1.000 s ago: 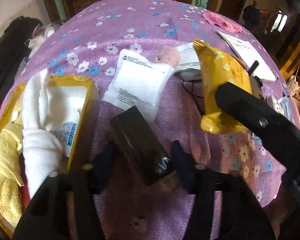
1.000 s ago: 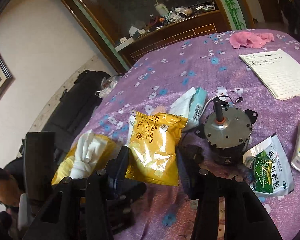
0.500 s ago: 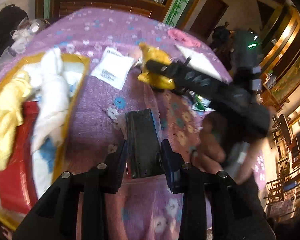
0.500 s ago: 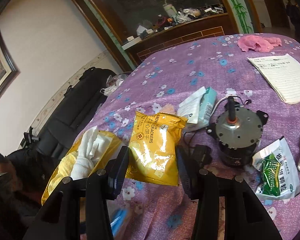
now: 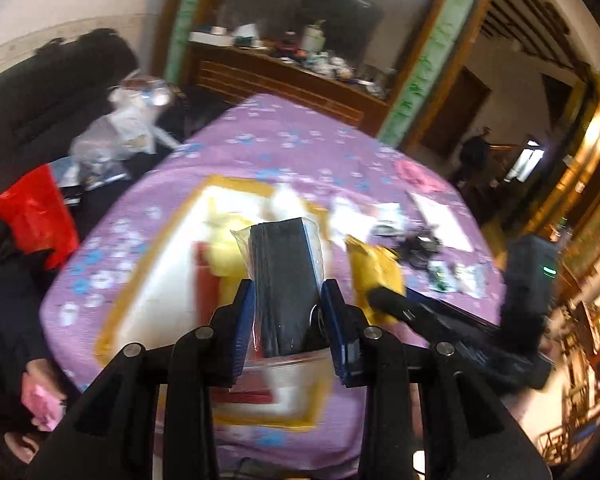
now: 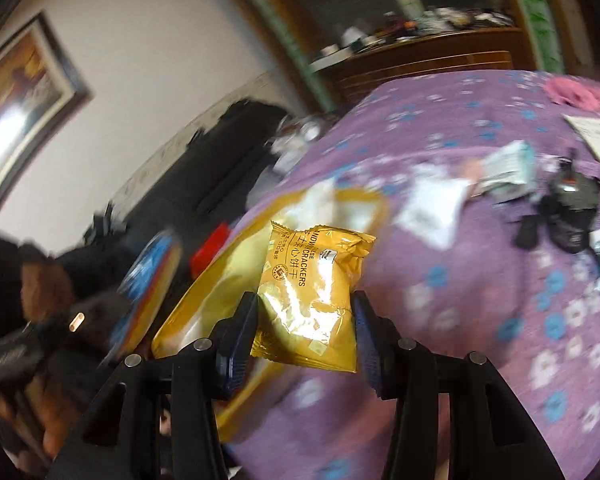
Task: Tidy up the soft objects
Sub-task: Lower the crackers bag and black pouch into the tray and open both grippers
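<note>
Soft packets clamped in both grippers above the yellow-rimmed tray.

Left wrist view: the left gripper (image 5: 287,300) pinches a dark packet in clear wrap (image 5: 286,276) at frame centre, over the blurred tray (image 5: 156,264); its contents are smeared. Right wrist view: the right gripper (image 6: 305,322) grips the yellow cracker bag (image 6: 312,296) at lower centre, hiding part of the tray; the purple tablecloth (image 6: 480,300) is blurred.

The yellow snack packet (image 6: 312,300) reads "CRACKERS", with Chinese characters beside it; other print is too blurred
</note>
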Demonstrator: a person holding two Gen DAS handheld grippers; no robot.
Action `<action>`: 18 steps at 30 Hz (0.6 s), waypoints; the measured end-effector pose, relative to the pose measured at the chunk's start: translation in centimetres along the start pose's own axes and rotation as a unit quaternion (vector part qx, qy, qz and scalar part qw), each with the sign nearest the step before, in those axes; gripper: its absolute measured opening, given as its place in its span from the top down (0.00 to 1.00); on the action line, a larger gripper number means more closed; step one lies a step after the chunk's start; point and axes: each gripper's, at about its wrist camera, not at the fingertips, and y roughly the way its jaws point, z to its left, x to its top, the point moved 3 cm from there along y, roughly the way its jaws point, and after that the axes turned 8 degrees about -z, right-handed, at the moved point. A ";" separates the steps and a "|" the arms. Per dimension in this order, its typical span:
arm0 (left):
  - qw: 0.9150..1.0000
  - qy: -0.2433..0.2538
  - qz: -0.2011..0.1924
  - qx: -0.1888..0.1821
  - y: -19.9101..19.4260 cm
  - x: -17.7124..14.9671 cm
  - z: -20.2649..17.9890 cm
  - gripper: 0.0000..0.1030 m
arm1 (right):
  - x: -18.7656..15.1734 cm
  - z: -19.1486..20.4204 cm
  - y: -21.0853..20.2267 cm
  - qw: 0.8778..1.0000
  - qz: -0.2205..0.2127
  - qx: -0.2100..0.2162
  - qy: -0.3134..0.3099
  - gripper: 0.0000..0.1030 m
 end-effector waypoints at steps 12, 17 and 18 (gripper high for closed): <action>0.999 0.021 0.042 0.015 2.4 -1.8 4.6 0.70 | -2.3 6.8 5.6 0.993 0.080 -0.048 -0.065 0.55; 0.996 0.031 0.052 0.057 4.4 -2.7 5.8 0.69 | -3.0 8.3 6.8 0.990 0.090 -0.066 -0.085 0.55; 0.996 0.030 0.053 0.062 4.6 -2.8 6.0 0.69 | -3.1 8.3 7.0 0.990 0.091 -0.068 -0.087 0.55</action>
